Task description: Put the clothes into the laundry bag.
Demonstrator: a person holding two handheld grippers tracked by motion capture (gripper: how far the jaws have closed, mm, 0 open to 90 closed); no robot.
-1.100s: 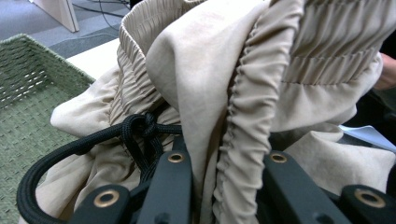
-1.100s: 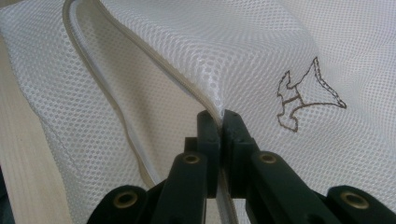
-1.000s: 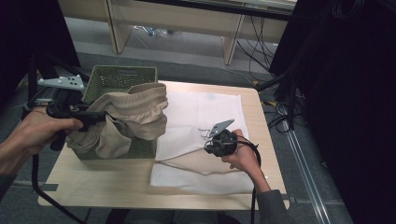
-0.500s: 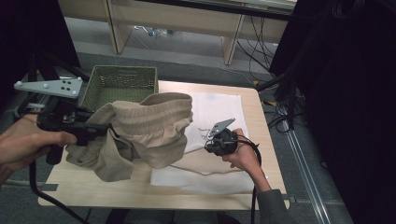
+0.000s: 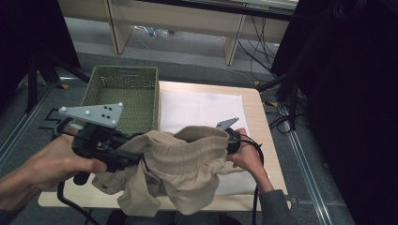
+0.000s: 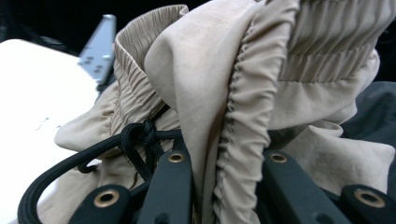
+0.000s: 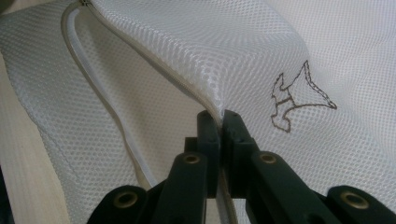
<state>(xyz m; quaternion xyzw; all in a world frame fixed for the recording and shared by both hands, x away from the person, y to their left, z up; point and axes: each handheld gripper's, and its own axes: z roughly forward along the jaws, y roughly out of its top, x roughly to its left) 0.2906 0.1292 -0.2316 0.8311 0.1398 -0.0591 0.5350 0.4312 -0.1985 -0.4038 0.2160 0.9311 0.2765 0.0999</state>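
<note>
Since 1 second ago, the tan shorts [image 5: 178, 164] moved off the basket [image 5: 123, 96], pinched in the left claw [image 5: 136, 159]; the right claw [image 7: 220, 122] stayed clamped on the mesh bag's [image 7: 261, 51] edge.

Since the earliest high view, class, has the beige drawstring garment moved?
Yes. The beige drawstring garment, gripped by the left gripper, has left the green woven basket and now hangs right of it, over the table's front edge.

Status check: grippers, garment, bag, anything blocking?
Left gripper shut on beige garment, held above table. Right gripper shut on mesh bag edge at its opening. Nothing blocking.
</note>
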